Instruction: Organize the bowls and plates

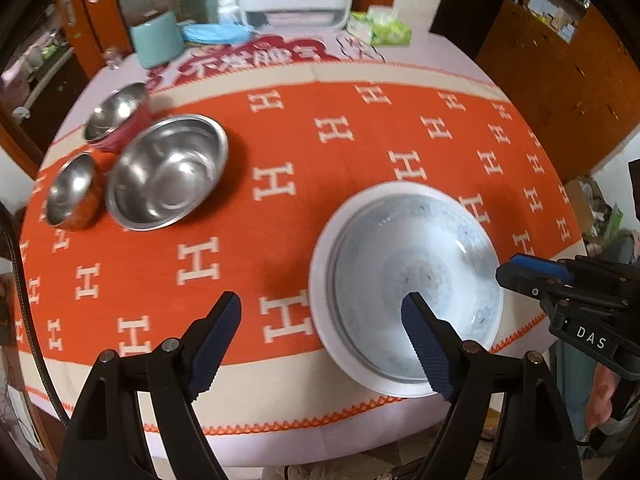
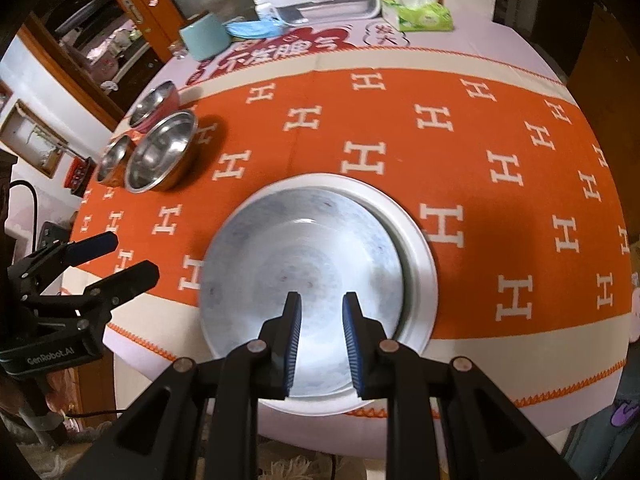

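On the counter's left side, three steel bowls stand grouped but not nested. My left tongs stand wide, holding nothing. Near the front edge at centre, the white patterned bowl sits inside a larger white plate; that stack looks done. My right tongs hang narrow and empty above it. Nesting the steel bowls probably remains. Motion blurs the bowl's pattern, and the far clutter is hard to make out.
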